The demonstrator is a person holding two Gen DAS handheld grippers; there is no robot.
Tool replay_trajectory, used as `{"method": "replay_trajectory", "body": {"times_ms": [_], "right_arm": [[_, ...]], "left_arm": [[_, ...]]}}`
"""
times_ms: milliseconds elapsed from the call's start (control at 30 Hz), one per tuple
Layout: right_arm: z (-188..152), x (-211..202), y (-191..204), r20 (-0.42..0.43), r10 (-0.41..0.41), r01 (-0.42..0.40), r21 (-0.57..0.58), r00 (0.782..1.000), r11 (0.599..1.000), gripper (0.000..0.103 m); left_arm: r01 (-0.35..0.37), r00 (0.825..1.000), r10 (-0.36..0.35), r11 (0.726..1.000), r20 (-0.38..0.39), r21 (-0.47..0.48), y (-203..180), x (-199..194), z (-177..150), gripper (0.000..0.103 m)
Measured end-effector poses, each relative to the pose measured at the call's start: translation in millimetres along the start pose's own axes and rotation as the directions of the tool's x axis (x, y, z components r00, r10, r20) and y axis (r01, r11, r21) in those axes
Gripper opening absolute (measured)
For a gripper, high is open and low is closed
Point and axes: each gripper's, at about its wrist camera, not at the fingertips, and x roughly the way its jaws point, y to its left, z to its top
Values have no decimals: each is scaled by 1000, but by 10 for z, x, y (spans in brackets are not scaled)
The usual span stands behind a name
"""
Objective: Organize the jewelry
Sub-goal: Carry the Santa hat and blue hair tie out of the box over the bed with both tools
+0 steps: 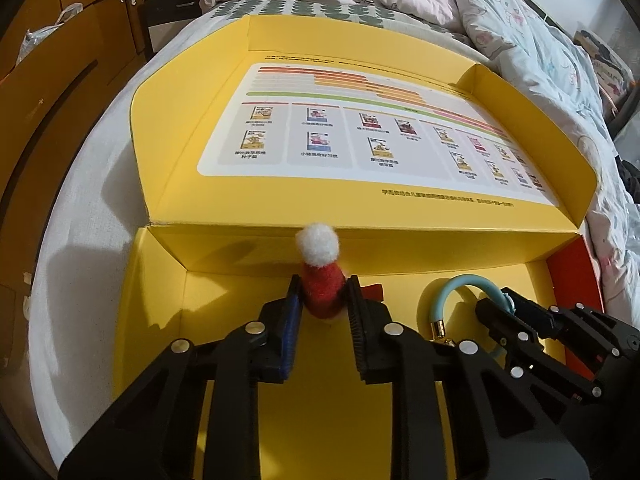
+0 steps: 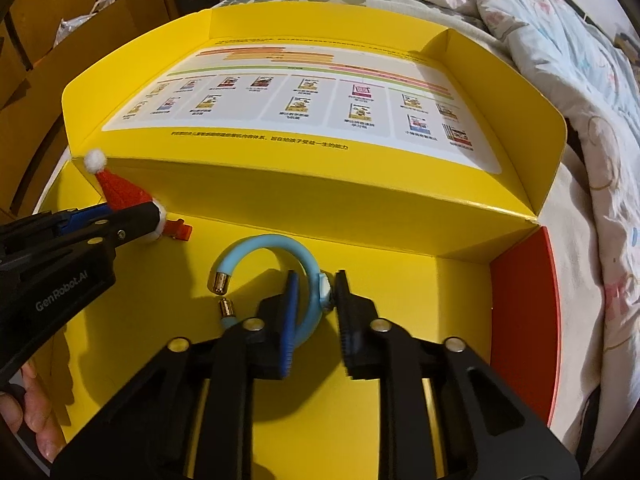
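Your left gripper [image 1: 323, 294] fills the bottom of the left wrist view, its pads pressed on the sides of a red felt Santa-hat clip [image 1: 322, 292]. That hat stands nearly upright, its long axis running up the frame to a white pompom [image 1: 318, 245] that reaches the fold of the yellow box [image 1: 400, 420]. An orange clip end [image 2: 180, 232] pokes out to the right of it, low on the box floor.

Your right gripper [image 2: 316, 294] sits at the bottom centre of its own view, jaws drawn in around a light blue bracelet [image 2: 276, 246]; the band with its small charm lies between the pads, and I cannot tell whether both pads press on it. This bracelet arcs upward in the frame, its two gold-capped ends [image 2: 219, 283] facing each other at the left of the loop, slightly apart.

You have bare yellow floor to the right of the bracelet up to the red side wall [image 2: 524, 300], and a narrower strip left of the hat. Just beyond both items rises the back wall, with the open lid [image 2: 312, 112] lying flat behind it.
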Motion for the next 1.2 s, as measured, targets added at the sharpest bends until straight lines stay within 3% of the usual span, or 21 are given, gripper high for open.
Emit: {"method": "replay_trajectory", "body": {"times_ms": [533, 867, 1033, 1200], "right_arm": [[-8, -287, -222, 8, 69, -69, 70, 998, 995, 15], [-99, -1132, -595, 91, 121, -132, 131, 989, 983, 15], [-267, -1569, -959, 127, 100, -122, 184, 987, 975, 15], [-468, -1825, -1284, 131, 64, -92, 227, 989, 970, 15]], "left_arm": [[18, 999, -17, 1000, 26, -3, -6, -341, -4, 20], [-15, 997, 15, 1000, 76, -6, 127, -1051, -158, 20], [-65, 993, 66, 998, 100, -18, 356, -1456, -353, 20], [-104, 990, 109, 993, 94, -60, 653, -1618, -589, 20]]}}
